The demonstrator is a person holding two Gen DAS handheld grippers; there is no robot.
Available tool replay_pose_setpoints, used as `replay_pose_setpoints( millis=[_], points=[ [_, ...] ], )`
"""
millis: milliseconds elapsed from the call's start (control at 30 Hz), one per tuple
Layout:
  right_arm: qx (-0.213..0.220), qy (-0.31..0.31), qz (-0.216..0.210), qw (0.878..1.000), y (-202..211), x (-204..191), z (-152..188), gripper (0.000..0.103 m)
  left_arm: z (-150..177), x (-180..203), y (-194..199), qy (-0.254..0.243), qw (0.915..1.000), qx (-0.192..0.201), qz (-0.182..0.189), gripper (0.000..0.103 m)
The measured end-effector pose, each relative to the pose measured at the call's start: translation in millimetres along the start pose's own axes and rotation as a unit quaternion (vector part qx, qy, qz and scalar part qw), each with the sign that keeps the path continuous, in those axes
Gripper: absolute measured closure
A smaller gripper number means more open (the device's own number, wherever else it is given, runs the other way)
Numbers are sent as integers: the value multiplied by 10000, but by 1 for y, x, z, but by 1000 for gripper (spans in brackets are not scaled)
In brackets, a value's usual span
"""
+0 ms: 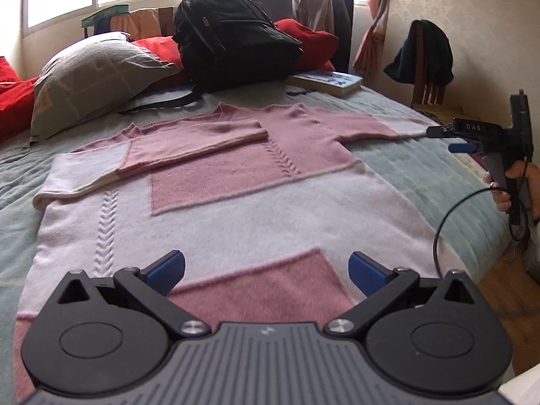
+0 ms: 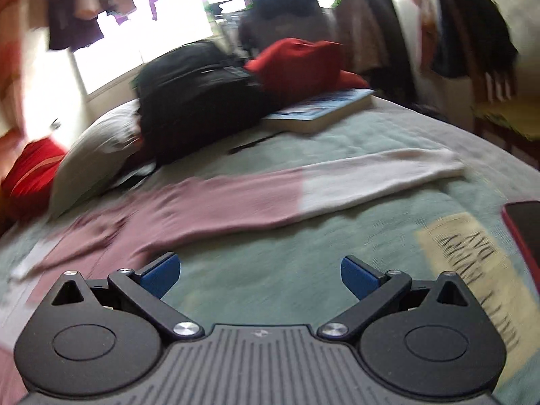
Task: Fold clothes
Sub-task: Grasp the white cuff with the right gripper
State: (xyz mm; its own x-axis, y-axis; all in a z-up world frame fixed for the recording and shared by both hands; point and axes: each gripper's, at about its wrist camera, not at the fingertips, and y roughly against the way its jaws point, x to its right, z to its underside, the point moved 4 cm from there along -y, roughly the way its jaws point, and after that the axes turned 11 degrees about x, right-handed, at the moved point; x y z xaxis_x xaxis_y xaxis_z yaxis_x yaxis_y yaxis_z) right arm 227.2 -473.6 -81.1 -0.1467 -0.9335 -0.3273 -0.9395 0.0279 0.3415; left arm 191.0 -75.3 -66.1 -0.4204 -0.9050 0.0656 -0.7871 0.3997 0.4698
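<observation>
Left gripper (image 1: 266, 271) nearest the lens, jaws wide apart, holding nothing; it hangs over the sweater (image 1: 236, 202) hem, above a pink patch. Sweater lies flat on the bed (image 1: 422, 175), pink and white blocks. One sleeve is folded in across the chest; the other sleeve (image 2: 303, 192) lies straight out toward the bed's right side, white cuff near the edge.

Right gripper (image 2: 258, 275), in its own view, jaws likewise spread wide, empty, over bare bedcover short of the outstretched sleeve; view is motion-blurred. From the left view it sits at the sleeve's cuff end, held by a hand (image 1: 516, 189) off the bed's edge; contact cannot be told.

Head of bed crowded: backpack (image 1: 233, 40), pillow (image 1: 94, 74), book (image 1: 327, 82). Phone (image 2: 526, 236) near the right edge. Open cover on both sides of the sweater
</observation>
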Motion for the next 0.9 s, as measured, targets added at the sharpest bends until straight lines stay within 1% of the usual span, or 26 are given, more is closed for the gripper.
replay_pose_setpoints(
  millis=[100,200,300,433,700,900],
  points=[
    [25,-342,87,9994,-20,27,-12,0,-2,0,-13,89,9999,-51,14,1],
    [-15,-642,152,9978,-43,50,-21,0,-2,3,-24,35,9999,-139,43,1],
    [-178,-970,95,9951,-68,67,-22,0,-2,7,-34,-13,9997,-210,86,1],
    [-202,-1125,-53,9934,-91,74,-19,0,-2,9,-44,-46,9995,-281,108,1],
    [32,-1553,-401,9871,-123,95,-31,0,0,11,-56,-67,9992,-379,118,1],
    [113,-1496,-389,9879,-146,97,-39,0,0,9,-63,-25,9990,-435,84,1]
  ],
)
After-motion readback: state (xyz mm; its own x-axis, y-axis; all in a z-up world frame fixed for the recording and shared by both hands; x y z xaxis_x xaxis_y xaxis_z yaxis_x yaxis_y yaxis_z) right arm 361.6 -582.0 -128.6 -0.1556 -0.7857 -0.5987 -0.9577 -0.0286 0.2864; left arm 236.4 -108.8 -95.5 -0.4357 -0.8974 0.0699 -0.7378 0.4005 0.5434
